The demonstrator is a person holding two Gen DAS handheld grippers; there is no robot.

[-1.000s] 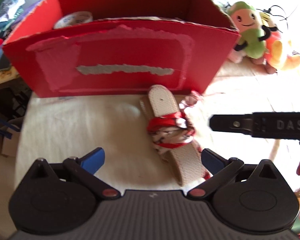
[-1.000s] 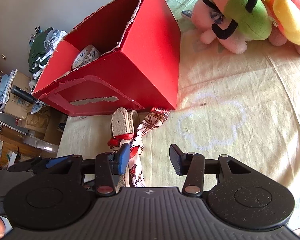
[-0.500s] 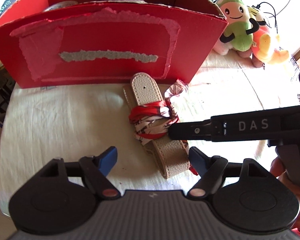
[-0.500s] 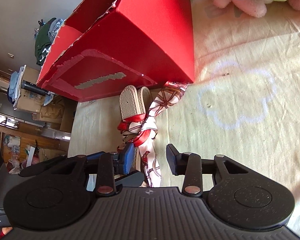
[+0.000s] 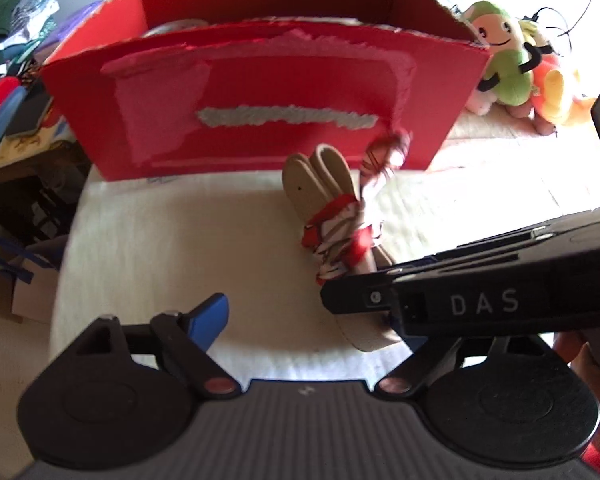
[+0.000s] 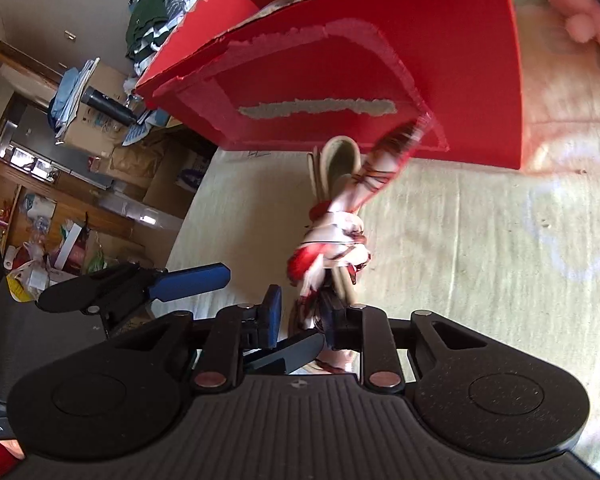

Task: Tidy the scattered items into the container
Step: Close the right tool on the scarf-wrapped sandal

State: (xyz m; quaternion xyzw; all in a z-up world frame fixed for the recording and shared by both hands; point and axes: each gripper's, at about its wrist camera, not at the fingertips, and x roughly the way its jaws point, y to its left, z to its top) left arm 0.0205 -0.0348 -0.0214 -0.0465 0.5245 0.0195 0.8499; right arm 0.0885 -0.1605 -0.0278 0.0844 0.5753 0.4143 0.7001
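Lifting the scarf-wrapped belt toward the red box

The belt bundle (image 6: pixel 332 232) is tilting up just in front of the red box (image 5: pixel 260 92), clenched at its near end by the right gripper (image 6: pixel 302 316); it should be raised clear above the torn rim before moving over. The left gripper (image 5: pixel 312 320) is waiting spread wide, holding nothing.

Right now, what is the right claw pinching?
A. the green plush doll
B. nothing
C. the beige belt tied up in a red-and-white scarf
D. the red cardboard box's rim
C: the right claw is shut on the beige belt tied up in a red-and-white scarf, in front of the red cardboard box.
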